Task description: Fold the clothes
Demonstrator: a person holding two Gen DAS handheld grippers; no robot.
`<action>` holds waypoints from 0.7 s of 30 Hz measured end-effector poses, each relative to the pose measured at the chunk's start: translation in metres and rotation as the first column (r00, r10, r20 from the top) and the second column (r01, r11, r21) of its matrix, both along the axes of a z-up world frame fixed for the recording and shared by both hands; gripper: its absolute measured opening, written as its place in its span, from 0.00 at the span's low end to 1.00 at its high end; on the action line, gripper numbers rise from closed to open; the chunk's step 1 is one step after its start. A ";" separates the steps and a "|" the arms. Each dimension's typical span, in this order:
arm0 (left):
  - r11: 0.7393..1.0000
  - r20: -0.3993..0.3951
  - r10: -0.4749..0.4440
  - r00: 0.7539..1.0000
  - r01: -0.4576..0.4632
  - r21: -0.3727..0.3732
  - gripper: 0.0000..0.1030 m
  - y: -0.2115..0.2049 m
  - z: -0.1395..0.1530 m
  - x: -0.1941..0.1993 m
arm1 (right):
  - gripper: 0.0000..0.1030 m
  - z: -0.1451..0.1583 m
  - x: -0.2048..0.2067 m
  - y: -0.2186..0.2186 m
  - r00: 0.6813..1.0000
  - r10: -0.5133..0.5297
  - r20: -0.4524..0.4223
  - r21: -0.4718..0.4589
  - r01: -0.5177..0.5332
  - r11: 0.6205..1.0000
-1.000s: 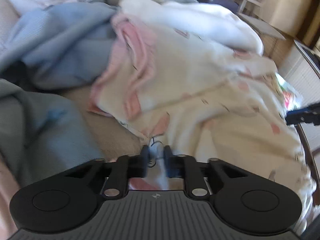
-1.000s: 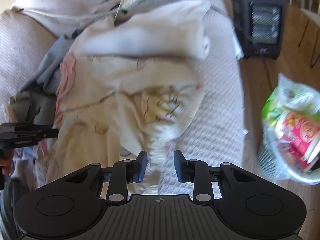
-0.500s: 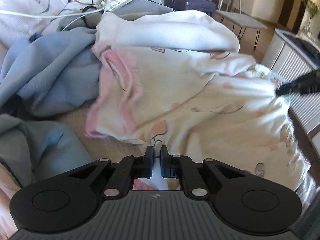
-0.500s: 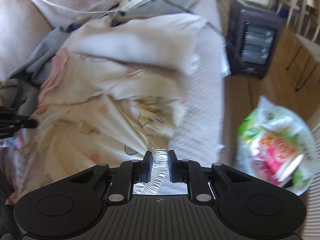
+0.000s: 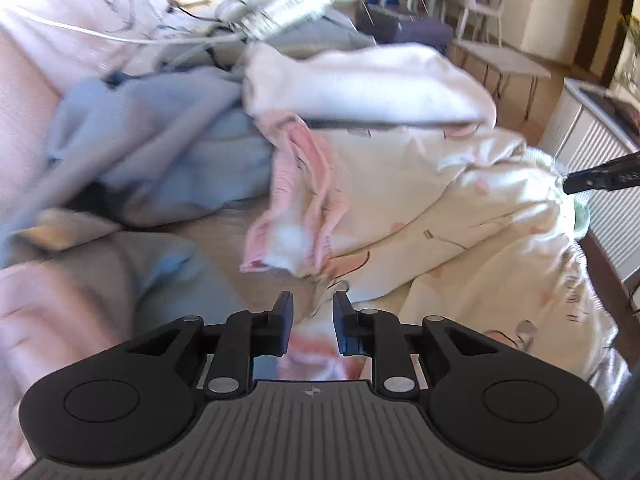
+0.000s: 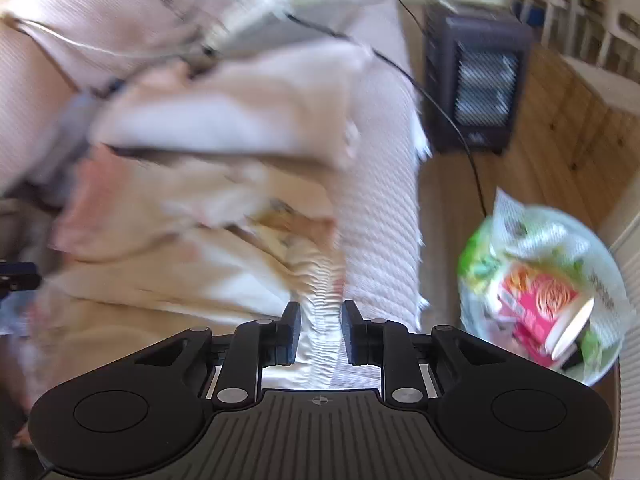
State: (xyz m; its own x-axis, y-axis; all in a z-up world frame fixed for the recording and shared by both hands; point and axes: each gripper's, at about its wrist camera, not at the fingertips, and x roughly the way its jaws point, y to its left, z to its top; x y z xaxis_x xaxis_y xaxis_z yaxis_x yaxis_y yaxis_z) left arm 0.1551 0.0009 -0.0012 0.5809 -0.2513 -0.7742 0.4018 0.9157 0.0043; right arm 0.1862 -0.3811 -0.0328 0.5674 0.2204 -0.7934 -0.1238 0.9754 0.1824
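Note:
A cream garment with pink prints point(image 5: 440, 208) lies crumpled on the sofa, its pink-lined edge hanging loose. My left gripper point(image 5: 313, 308) has a pink and cream fold of it between its pads; the jaws are opening a little and the cloth still fills the gap. My right gripper point(image 6: 320, 316) pinches the garment's white ribbed cuff point(image 6: 320, 280), its jaws also easing apart around it. The right gripper point(image 5: 596, 178) shows at the cloth's far right in the left wrist view. The left gripper point(image 6: 16, 276) sits at the left edge of the right wrist view.
A folded white garment point(image 5: 360, 80) rests behind the cream one, beside blue clothes point(image 5: 160, 140) and a grey piece point(image 5: 140, 280). A power strip point(image 5: 288, 8) and cables lie at the back. On the wooden floor stand a dark heater point(image 6: 476, 84) and a bag-lined bin point(image 6: 540, 292).
Both jaws closed on the cream garment, then widened slightly. The left gripper rose with the cloth, and the pink-lined edge now hangs free. The right gripper's view shifted only slightly.

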 end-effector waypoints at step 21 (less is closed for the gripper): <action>0.999 -0.149 -0.049 0.988 0.052 0.015 0.58 0.013 -0.028 -0.157 | 0.25 0.018 -0.165 0.023 0.976 0.212 0.042 -0.048 -0.210 0.977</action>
